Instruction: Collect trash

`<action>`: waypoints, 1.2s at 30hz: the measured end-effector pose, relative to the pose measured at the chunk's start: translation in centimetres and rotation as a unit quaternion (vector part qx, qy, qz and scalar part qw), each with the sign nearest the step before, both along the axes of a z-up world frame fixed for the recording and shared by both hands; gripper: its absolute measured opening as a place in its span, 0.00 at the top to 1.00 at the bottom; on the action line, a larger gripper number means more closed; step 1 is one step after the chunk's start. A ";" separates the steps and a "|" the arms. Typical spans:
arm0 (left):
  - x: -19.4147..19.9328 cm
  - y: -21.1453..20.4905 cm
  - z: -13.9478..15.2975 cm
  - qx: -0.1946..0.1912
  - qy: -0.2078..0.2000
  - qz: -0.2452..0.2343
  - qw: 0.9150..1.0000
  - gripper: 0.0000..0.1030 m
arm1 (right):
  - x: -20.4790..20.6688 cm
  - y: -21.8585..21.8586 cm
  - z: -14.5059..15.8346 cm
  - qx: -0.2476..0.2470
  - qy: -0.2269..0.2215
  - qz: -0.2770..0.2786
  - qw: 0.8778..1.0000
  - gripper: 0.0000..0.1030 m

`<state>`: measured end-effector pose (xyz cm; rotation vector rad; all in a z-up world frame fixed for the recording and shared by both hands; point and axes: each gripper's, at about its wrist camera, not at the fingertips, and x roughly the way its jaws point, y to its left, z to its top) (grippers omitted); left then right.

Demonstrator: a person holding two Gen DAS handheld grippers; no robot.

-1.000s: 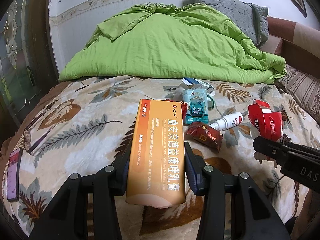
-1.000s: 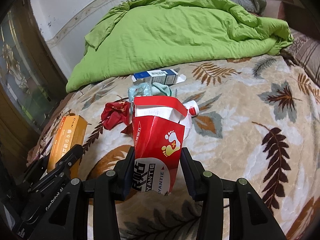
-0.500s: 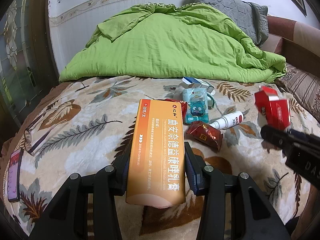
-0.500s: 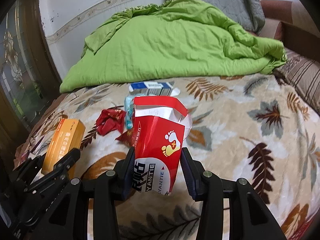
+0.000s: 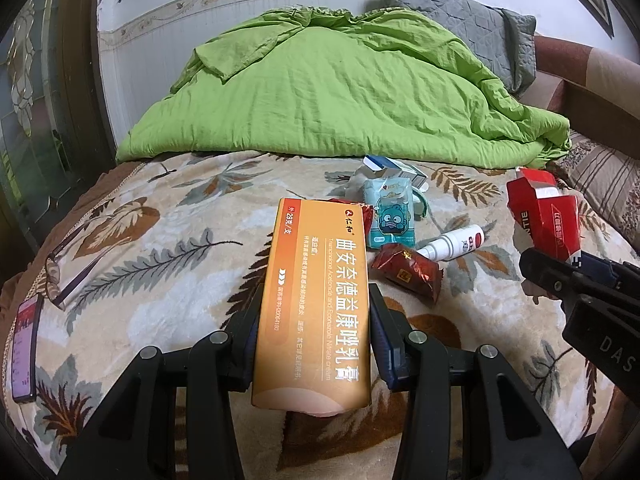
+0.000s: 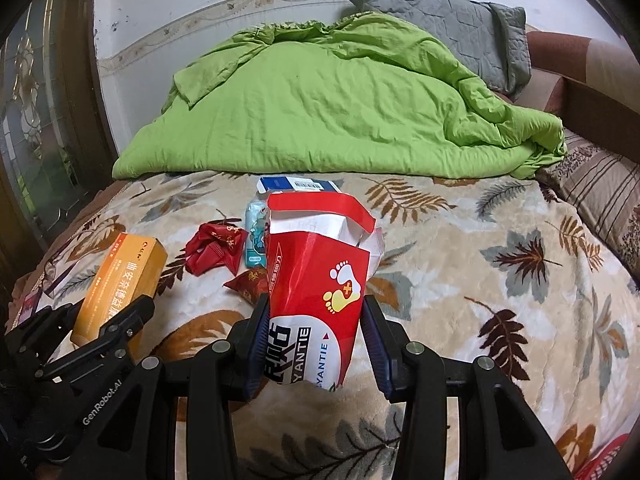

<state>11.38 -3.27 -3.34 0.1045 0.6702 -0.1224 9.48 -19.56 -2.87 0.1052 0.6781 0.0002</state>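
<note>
the orange ointment box point(image 5: 314, 300) sat clamped lengthwise between the fingers of the left gripper point(image 5: 314, 344), held above the leaf-patterned blanket point(image 5: 160, 264). the right gripper point(image 6: 314, 344) pinched a torn red foot-cream box point(image 6: 316, 284). beyond lay a red wrapper point(image 5: 408, 274), a white spray bottle point(image 5: 454, 245), a teal packet point(image 5: 390, 214) and the green duvet point(image 5: 340, 96).

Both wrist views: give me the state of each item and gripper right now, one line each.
left gripper: shut on orange box
orange box: intact, held
right gripper: shut on red carton
red carton: top torn open, crumpled, held
dark red wrapper: crumpled, lying on blanket
white spray bottle: capped, lying on its side
teal sachet: lying flat
blue-white box: end flap open
</note>
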 end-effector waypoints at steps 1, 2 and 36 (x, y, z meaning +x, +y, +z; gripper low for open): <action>0.1 0.1 0.0 0.000 0.000 0.000 1.000 0.57 | 0.0 -0.1 0.0 0.000 0.001 -0.002 1.000 0.53; 0.0 0.0 0.0 0.000 0.000 -0.001 1.000 0.57 | 0.0 -0.1 -0.1 0.001 0.002 -0.003 1.000 0.53; 0.2 0.1 0.0 0.000 0.001 -0.001 1.000 0.57 | 0.1 0.1 -0.1 -0.001 0.005 0.000 1.000 0.52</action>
